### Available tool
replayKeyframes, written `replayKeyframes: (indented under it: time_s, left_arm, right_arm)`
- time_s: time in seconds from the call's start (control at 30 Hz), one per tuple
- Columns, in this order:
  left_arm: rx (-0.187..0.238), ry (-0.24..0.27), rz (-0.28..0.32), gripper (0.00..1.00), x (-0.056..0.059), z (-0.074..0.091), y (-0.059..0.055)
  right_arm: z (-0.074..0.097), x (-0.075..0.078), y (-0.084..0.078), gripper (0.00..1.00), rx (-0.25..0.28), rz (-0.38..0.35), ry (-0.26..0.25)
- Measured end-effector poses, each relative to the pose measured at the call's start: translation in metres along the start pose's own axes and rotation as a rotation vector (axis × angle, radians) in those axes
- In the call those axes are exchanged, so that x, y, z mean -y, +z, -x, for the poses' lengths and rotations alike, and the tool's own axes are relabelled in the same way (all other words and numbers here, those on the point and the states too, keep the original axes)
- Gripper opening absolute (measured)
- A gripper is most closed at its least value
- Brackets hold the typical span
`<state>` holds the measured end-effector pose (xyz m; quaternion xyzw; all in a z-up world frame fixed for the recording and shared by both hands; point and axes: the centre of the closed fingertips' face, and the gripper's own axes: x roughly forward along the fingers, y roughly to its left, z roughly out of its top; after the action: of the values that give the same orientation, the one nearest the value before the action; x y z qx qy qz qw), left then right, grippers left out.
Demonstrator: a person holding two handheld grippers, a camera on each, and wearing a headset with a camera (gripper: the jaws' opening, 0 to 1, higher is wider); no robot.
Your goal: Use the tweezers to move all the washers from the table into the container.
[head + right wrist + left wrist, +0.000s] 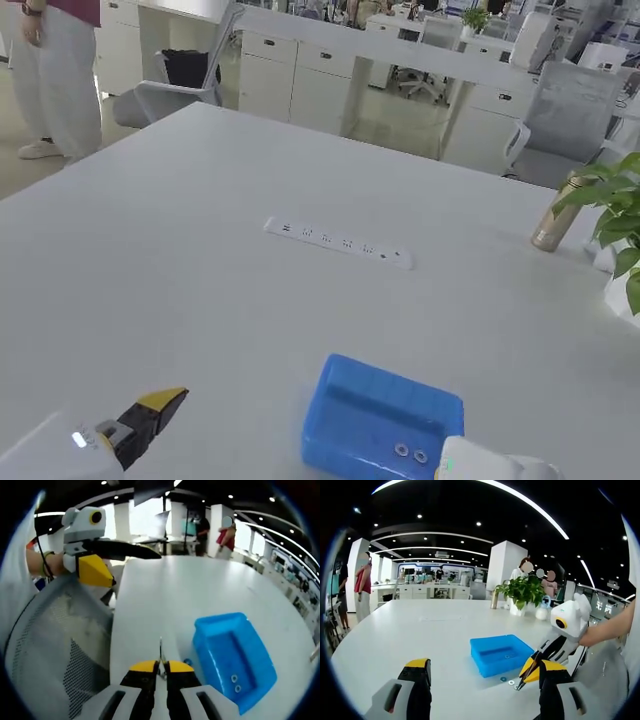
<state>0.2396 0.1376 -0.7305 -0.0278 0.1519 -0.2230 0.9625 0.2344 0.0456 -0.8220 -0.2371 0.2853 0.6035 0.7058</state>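
- clamping the tweezers (161, 652) between its almost closed yellow jaws, the right gripper (161, 666) points them out over the white table (200, 280), just beside the blue container (235, 655).
- in the left gripper view the tweezer tips hang low, right next to two loose washers (503, 679) that lie on the table just on the near side of the container; i cannot tell whether the tips touch anything.
- two other washers (402, 451) lie inside the container, toward its near right corner.
- the left gripper (481, 665) is released, jaws spread wide and holding nothing, at the near left of the table, apart from the container.
- a power strip (338, 241) lies farther out at mid table.
- a gold bottle (553, 222) and a potted plant (615, 205) stand at the far right.
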Motion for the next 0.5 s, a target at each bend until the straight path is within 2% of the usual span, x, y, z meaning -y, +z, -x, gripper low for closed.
replayKeyframes:
  time_s: [0.17,0.2,0.27,0.37,0.5]
  left_arm:
    - [-0.001,0.001,-0.002,0.90,0.000,0.000,0.000]
    - [0.000,0.003,-0.003,0.90,-0.001,0.000,0.000]
    - [0.005,0.005,-0.001,0.90,-0.001,0.000,0.001]
    - [0.008,0.010,0.002,0.90,-0.002,0.001,0.001]
    - [0.012,0.014,0.004,0.90,-0.003,0.001,0.002]
  right_arm:
    - [0.001,0.008,0.000,0.02,0.056,-0.123,-0.013]
    - [0.001,0.009,0.000,0.02,0.060,-0.124,-0.016]
    - [0.003,0.010,0.000,0.02,0.072,-0.174,-0.017]
    - [0.007,0.012,0.001,0.02,0.091,-0.198,-0.023]
    - [0.019,0.015,0.012,0.02,0.118,-0.224,-0.024]
